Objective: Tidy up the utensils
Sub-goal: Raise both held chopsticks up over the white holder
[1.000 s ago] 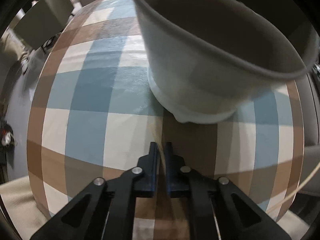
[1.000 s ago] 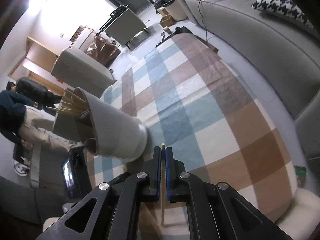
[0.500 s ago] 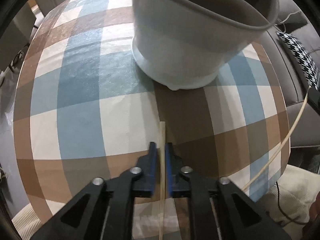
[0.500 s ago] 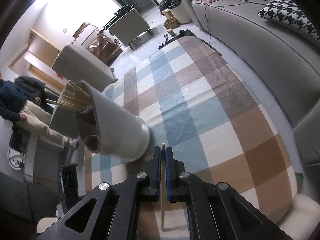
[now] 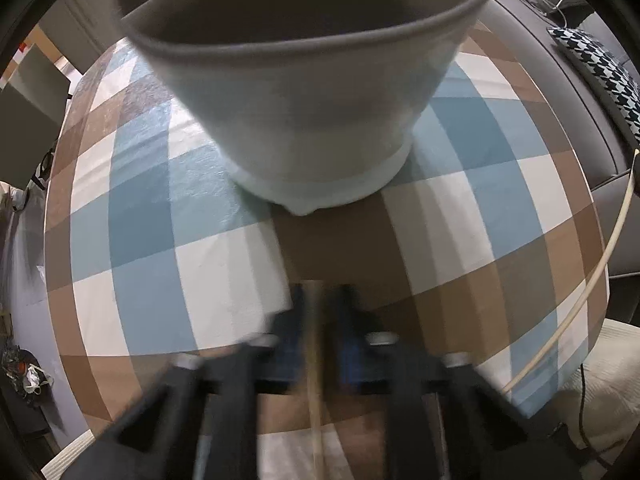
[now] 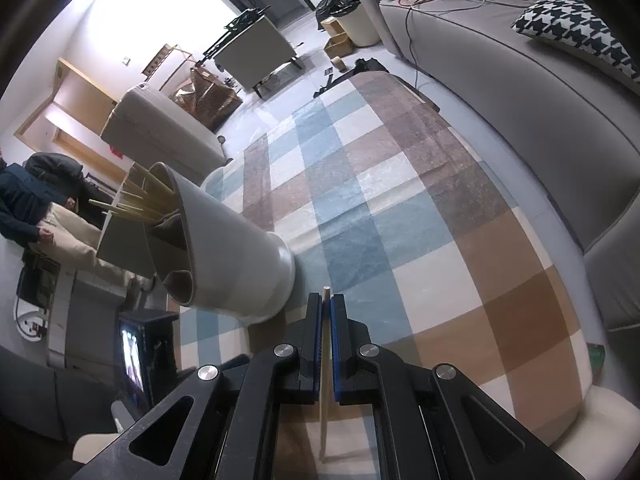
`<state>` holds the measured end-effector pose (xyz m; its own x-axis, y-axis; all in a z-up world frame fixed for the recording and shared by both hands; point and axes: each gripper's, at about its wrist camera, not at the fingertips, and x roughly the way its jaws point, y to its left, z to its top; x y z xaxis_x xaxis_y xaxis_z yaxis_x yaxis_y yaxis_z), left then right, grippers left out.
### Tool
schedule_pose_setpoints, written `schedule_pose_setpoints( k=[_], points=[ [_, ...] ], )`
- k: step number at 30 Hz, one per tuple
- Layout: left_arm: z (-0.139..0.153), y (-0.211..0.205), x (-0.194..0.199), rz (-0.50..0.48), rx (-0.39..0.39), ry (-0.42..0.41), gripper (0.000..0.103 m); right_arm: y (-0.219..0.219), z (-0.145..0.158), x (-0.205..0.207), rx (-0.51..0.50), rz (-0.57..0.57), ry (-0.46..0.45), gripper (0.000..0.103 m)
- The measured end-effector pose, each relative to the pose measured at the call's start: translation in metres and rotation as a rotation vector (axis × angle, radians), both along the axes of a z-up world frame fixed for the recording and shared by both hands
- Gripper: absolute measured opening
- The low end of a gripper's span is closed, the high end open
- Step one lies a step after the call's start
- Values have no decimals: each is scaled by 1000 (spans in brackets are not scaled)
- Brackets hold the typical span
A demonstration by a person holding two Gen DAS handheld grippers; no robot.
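Note:
A grey utensil holder stands on the checked tablecloth, just beyond my left gripper. That gripper points straight down and is blurred. Its jaws are closing on a pale wooden chopstick that runs between the fingers. In the right wrist view the same holder stands left of my right gripper, with several chopsticks poking out of one compartment. My right gripper is shut on another chopstick, whose tip shows just past the fingers.
A grey sofa with a houndstooth cushion runs along the table's right side. A person stands at far left beside a pale armchair. A small dark screen sits below the holder. A thin pale stick arcs along the table's right edge.
The left gripper's jaws parted slightly around the chopstick, then came together again while the wrist rolled and shifted; the holder now fills the upper middle. The right gripper kept still.

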<state>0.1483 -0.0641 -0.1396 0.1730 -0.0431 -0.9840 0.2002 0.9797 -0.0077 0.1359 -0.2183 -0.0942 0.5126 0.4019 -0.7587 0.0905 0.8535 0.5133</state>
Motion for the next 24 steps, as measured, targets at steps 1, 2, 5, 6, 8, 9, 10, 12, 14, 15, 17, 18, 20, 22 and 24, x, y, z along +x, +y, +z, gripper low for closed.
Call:
schedule_pose_setpoints(
  k=[1, 2, 5, 6, 8, 9, 10, 12, 14, 15, 17, 18, 20, 22, 24],
  points=[
    [0, -2, 2, -4, 11, 1, 2, 0, 1, 0, -2, 0, -1, 3],
    [0, -2, 3, -6, 12, -2, 2, 1, 1, 0, -2, 1, -3, 3],
    [15, -6, 12, 8, -6, -40, 2, 1, 4, -1, -9, 6, -13, 3],
    [24, -3, 9, 16, -28, -67, 2, 2, 5, -2, -14, 7, -17, 3],
    [47, 5, 3, 30, -68, -148, 2, 4, 7, -3, -13, 19, -31, 3],
    [60, 8, 1, 33, -86, -192, 2, 6, 9, -3, -19, 23, -40, 3],
    [74, 12, -3, 35, -106, -241, 2, 10, 12, -5, -34, 38, -61, 3],
    [95, 17, -10, 37, -131, -313, 2, 18, 20, -8, -60, 74, -105, 3],
    [115, 27, -16, 56, -168, -387, 2, 31, 29, -12, -103, 124, -163, 3],
    [122, 30, -21, 63, -180, -409, 2, 38, 34, -15, -121, 150, -192, 3],
    [134, 31, -24, 79, -219, -478, 2, 52, 43, -22, -155, 202, -252, 3],
    [124, 34, -25, 84, -230, -496, 2, 57, 46, -25, -163, 217, -271, 3],
    [125, 35, -29, 89, -246, -532, 2, 69, 52, -31, -197, 253, -310, 3],
    [120, 39, -32, 104, -245, -541, 2, 80, 54, -35, -214, 279, -327, 3],
    [114, 43, -35, 119, -250, -537, 2, 86, 54, -35, -222, 287, -325, 3]
  ],
)
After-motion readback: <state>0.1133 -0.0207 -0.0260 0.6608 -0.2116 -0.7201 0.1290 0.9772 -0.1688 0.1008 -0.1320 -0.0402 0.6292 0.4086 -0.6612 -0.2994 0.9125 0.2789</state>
